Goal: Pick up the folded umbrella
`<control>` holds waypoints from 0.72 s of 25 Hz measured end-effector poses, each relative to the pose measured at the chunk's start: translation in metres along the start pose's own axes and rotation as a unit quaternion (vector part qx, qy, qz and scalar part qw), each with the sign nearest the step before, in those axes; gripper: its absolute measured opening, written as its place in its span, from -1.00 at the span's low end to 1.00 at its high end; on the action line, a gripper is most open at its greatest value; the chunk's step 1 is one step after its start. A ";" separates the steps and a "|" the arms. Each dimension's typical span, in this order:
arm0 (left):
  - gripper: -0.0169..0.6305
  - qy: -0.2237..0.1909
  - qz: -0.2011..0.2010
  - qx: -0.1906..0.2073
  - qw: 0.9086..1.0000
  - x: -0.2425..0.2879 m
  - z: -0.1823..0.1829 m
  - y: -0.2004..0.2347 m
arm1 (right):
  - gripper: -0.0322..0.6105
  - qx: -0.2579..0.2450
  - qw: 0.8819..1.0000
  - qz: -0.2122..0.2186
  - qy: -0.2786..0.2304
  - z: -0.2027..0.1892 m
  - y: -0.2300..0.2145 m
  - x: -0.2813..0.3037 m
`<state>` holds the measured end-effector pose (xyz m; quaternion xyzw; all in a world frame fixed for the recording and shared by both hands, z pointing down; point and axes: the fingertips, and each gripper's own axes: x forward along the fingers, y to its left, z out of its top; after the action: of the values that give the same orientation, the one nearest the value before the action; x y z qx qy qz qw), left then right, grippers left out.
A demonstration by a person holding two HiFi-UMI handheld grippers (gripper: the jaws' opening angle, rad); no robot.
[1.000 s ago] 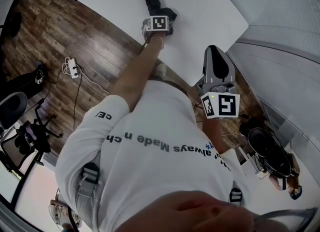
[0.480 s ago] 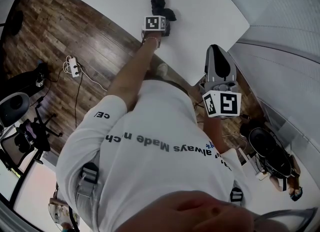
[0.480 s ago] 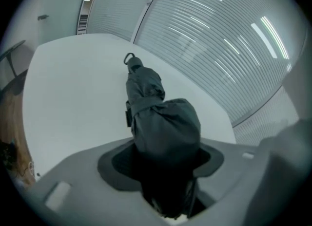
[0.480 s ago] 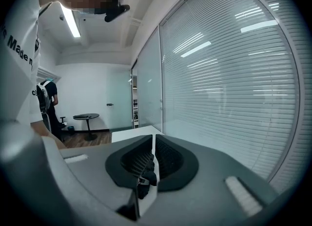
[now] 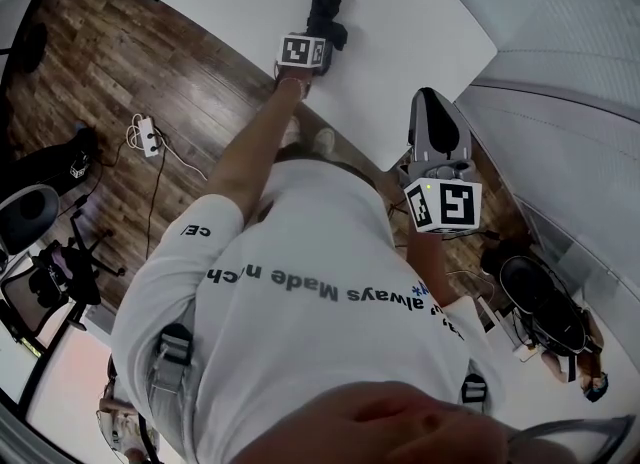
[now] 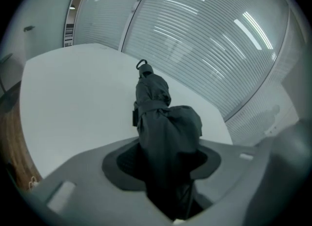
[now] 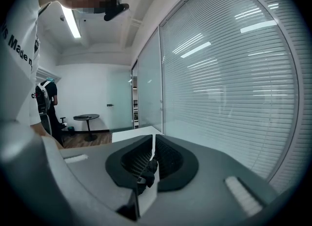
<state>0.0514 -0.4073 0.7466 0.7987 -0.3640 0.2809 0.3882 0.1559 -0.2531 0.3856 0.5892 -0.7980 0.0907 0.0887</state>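
The folded black umbrella [image 5: 326, 4] is clamped between the jaws of my left gripper [image 5: 320, 30] over the white table [image 5: 410, 12]. In the left gripper view the umbrella [image 6: 163, 118] fills the gap of the left gripper [image 6: 165, 159], and its strapped end with a loop points away over the table [image 6: 73, 88]. The jaws are closing, and the pads press the bunched fabric on both sides. My right gripper [image 5: 433, 104] hangs beside the table's near right edge. In its own view the right gripper [image 7: 152, 158] is shut with nothing in it.
A power strip [image 5: 146, 135] with cables lies on the wood floor at the left, near an office chair [image 5: 35, 222]. Blinds [image 7: 229, 84] cover a glass wall on the right. A small round table [image 7: 86, 118] and a standing person [image 7: 48, 98] are farther back.
My left gripper has shut on the umbrella and raised it off the table. The umbrella has swung from pointing up-left to nearly straight away. The right gripper has stayed still.
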 end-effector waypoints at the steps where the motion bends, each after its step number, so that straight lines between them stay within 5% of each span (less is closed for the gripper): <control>1: -0.30 -0.009 -0.005 0.001 1.000 -0.005 0.001 -0.002 | -0.84 0.001 1.000 -0.001 -0.001 -0.001 0.000 -0.001; 10: -0.30 -0.140 -0.052 0.023 0.988 -0.084 0.048 -0.026 | -0.84 0.007 1.000 -0.002 -0.014 0.001 -0.002 -0.002; 18: -0.30 -0.275 -0.098 0.069 0.954 -0.205 0.111 -0.078 | -0.85 0.000 0.999 0.003 -0.040 0.020 0.001 -0.007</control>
<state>0.0140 -0.3909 0.5042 0.9017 -0.3560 0.0357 0.2427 0.1564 -0.2511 0.3643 0.5901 -0.8025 0.0672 0.0567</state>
